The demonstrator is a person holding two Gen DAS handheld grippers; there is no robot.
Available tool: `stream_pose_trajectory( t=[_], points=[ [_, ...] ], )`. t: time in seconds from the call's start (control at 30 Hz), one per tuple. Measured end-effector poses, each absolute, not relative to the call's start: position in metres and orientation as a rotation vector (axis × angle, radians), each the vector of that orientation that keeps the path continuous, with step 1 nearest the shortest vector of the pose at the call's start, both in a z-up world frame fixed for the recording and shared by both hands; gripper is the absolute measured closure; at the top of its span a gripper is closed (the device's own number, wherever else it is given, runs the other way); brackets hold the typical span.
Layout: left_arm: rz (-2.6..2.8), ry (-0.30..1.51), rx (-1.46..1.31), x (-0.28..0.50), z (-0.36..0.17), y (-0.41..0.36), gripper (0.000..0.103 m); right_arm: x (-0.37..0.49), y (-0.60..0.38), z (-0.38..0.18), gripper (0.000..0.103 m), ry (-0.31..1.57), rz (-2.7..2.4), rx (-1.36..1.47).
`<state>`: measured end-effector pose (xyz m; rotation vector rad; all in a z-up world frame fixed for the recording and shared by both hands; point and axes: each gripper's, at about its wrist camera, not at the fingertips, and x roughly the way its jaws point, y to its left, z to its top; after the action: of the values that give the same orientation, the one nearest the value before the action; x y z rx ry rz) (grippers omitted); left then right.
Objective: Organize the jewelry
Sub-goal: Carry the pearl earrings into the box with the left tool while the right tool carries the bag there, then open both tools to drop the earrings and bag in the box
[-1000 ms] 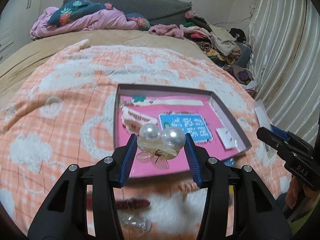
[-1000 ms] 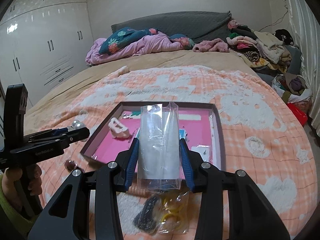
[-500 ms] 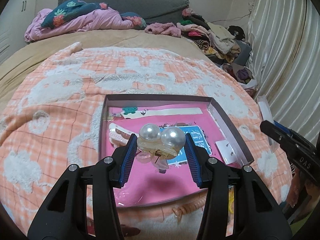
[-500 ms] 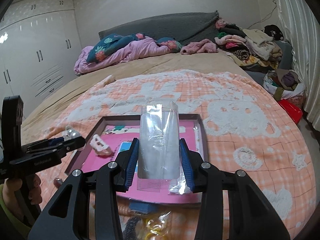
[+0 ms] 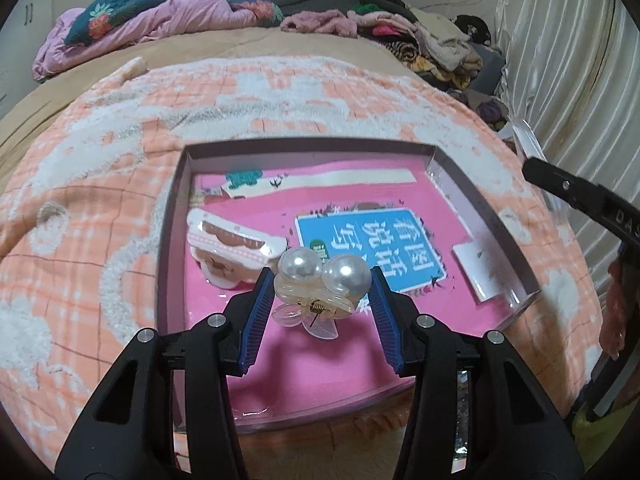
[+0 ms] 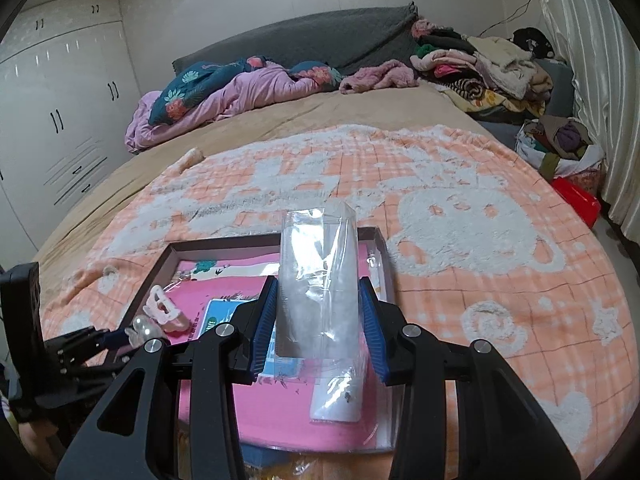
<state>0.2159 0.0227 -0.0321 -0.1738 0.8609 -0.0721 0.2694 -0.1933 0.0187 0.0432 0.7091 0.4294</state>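
My left gripper (image 5: 322,280) is shut on a clear hair clip with two big pearls (image 5: 324,272) and holds it above the near part of a pink-lined tray (image 5: 172,220) on the bed. A pink-and-white hair claw (image 5: 228,244) and a small white earring card (image 5: 486,268) lie in the tray. My right gripper (image 6: 318,316) is shut on a clear plastic sleeve (image 6: 318,276), upright over the tray's right side (image 6: 382,248). The left gripper with the pearl clip (image 6: 142,326) shows at left in the right wrist view.
The tray sits on an orange-and-white plush blanket (image 5: 80,200). Bedding (image 6: 224,88) and a clothes pile (image 6: 480,64) lie at the far end. Curtains (image 5: 572,60) hang at right. Small packets lie by the tray's near edge (image 6: 304,466).
Both grippers have moved forward over the tray, each still holding its item. The pearl clip was short of the tray's near edge and now hangs over the pink floor.
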Motion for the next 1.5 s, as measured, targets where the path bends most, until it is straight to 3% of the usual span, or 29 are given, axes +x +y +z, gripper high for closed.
stream_pose_trajectory(
  t=[0.43,0.87,1.03,1.2,1.47,1.5],
  points=[
    [-0.04,0.92,-0.179,0.217,-0.054,0.032,0.063,0.276,-0.168,-0.034,0.064,0.826,0.468,0.0],
    [-0.026,0.91,-0.177,0.209,-0.049,0.038,0.063,0.268,-0.16,-0.042,0.063,0.843,0.485,-0.015],
    [-0.019,0.895,-0.179,0.205,-0.043,0.041,0.058,0.269,-0.16,-0.043,0.062,0.854,0.485,-0.011],
    [-0.016,0.88,-0.181,0.201,-0.035,0.043,0.056,0.267,-0.163,-0.04,0.056,0.848,0.483,0.002],
    [-0.011,0.839,-0.185,0.192,-0.02,0.046,0.038,0.253,-0.177,-0.017,0.04,0.787,0.477,0.033],
    [-0.014,0.834,-0.184,0.19,-0.017,0.046,0.037,0.251,-0.18,-0.013,0.034,0.775,0.473,0.039]
  ],
)
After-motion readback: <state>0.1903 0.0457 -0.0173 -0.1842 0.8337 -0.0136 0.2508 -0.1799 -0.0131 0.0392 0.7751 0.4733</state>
